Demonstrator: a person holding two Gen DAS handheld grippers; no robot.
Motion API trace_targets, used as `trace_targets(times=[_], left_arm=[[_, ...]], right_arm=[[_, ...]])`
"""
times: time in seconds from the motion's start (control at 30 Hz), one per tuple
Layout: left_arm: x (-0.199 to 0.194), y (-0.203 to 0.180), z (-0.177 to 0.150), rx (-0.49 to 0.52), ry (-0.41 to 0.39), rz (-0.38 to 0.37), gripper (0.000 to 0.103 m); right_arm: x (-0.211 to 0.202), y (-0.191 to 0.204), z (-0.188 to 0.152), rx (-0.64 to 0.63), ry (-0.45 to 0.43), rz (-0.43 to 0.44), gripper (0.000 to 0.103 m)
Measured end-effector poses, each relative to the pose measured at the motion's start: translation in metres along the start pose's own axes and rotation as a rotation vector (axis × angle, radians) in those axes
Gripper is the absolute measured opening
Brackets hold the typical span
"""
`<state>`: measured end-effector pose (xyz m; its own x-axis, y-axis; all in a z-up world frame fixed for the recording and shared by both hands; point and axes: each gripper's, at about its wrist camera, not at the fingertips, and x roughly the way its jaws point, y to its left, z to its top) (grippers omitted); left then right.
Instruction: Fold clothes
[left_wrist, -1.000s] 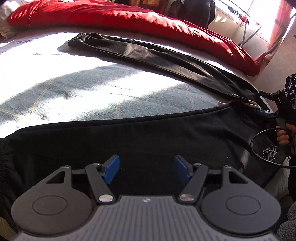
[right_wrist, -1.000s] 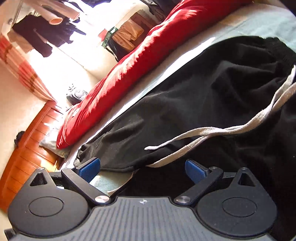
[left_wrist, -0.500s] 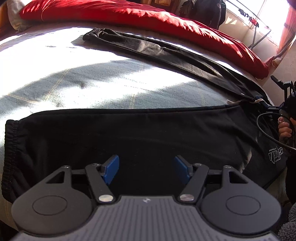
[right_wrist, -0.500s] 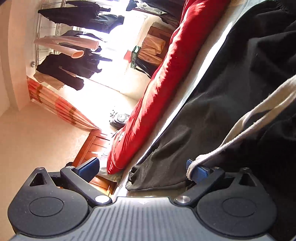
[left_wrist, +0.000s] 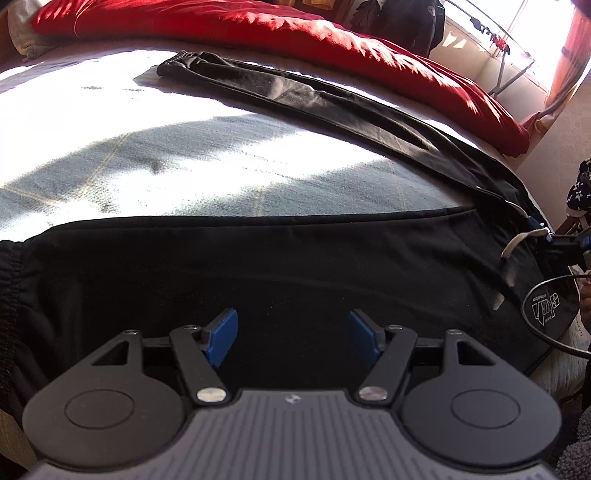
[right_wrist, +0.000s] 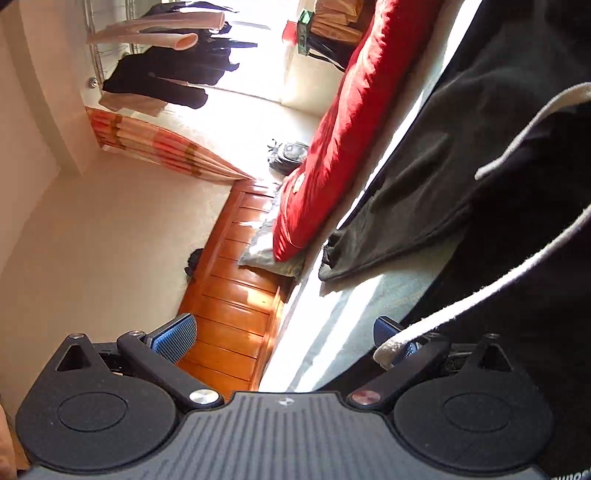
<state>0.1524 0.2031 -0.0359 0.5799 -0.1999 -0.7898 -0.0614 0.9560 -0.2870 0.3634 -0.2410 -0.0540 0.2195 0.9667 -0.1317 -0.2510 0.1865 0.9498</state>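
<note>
Black track pants lie spread across the bed with the left tool released above one leg and the right tool released beside the white drawstring, so gripping waistband and cuff looks next.

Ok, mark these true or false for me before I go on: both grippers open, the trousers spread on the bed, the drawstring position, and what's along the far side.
1. The left gripper is clamped on black fabric. False: its jaws stand apart above the black trousers, gripping nothing.
2. The right gripper has its jaws apart. True.
3. The white drawstring lies across one of the right gripper's fingers. True.
4. A blue blanket lies along the far side of the bed. False: the red duvet lies there.
5. The trousers lie in a heap on the floor. False: they lie spread on the bed.
</note>
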Motion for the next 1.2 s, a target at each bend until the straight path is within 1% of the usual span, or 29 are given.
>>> trace_targets(times=[0.03,0.1,0.2,0.3,0.37,0.5,0.53,0.6,0.63,0.7,0.73,0.77,0.8,0.9,1.03,1.07,1.1,1.13,1.17,1.2], left_arm=[[0.001,-0.001,0.001,0.004,0.001,-0.007,0.068],[0.006,-0.006,0.004,0.017,0.008,-0.011,0.068],[0.012,-0.014,0.01,0.039,0.014,-0.016,0.068],[0.018,-0.029,0.019,0.079,0.018,-0.031,0.068],[0.024,-0.043,0.025,0.11,0.018,-0.047,0.068],[0.035,-0.072,0.033,0.159,0.016,-0.07,0.068],[0.037,-0.08,0.034,0.169,0.018,-0.074,0.068],[0.039,-0.095,0.035,0.186,0.02,-0.076,0.068],[0.04,-0.103,0.034,0.193,0.022,-0.075,0.068],[0.04,-0.115,0.032,0.204,0.026,-0.065,0.068],[0.038,-0.119,0.03,0.2,0.026,-0.055,0.068],[0.037,-0.123,0.027,0.197,0.026,-0.044,0.068],[0.035,-0.126,0.025,0.193,0.027,-0.033,0.068],[0.031,-0.135,0.02,0.177,0.031,-0.003,0.068],[0.031,-0.147,0.015,0.17,0.038,0.033,0.068],[0.031,-0.15,0.014,0.168,0.037,0.029,0.068],[0.031,-0.153,0.013,0.167,0.036,0.025,0.068],[0.031,-0.156,0.012,0.166,0.035,0.022,0.068],[0.032,-0.159,0.011,0.167,0.033,0.02,0.068],[0.033,-0.162,0.01,0.168,0.031,0.02,0.068]], right_arm=[[0.0,0.0,-0.007,-0.003,0.031,-0.075,0.103],[-0.006,-0.001,-0.025,-0.03,0.097,-0.257,0.103],[-0.031,0.005,-0.047,-0.066,0.105,-0.39,0.103],[-0.079,0.022,-0.056,-0.082,-0.004,-0.412,0.103],[-0.119,0.035,-0.056,-0.101,-0.121,-0.433,0.103],[-0.194,0.032,-0.05,-0.102,-0.35,-0.551,0.102],[-0.207,0.025,-0.047,-0.088,-0.382,-0.578,0.101],[-0.235,0.005,-0.035,-0.068,-0.449,-0.628,0.091],[-0.242,-0.008,-0.03,-0.044,-0.462,-0.629,0.088],[-0.251,-0.033,-0.019,0.007,-0.475,-0.632,0.073],[-0.251,-0.048,-0.014,0.03,-0.464,-0.653,0.073],[-0.25,-0.062,-0.01,0.05,-0.454,-0.67,0.068],[-0.249,-0.07,-0.007,0.058,-0.452,-0.665,0.064],[-0.251,-0.078,-0.001,0.039,-0.472,-0.619,0.063],[-0.246,-0.082,0.013,0.01,-0.472,-0.626,0.062],[-0.244,-0.081,0.015,0.001,-0.469,-0.635,0.058],[-0.242,-0.08,0.016,-0.015,-0.463,-0.661,0.05],[-0.24,-0.078,0.016,-0.034,-0.457,-0.69,0.044],[-0.237,-0.073,0.015,-0.07,-0.448,-0.736,0.034],[-0.235,-0.068,0.014,-0.106,-0.44,-0.781,0.03]])
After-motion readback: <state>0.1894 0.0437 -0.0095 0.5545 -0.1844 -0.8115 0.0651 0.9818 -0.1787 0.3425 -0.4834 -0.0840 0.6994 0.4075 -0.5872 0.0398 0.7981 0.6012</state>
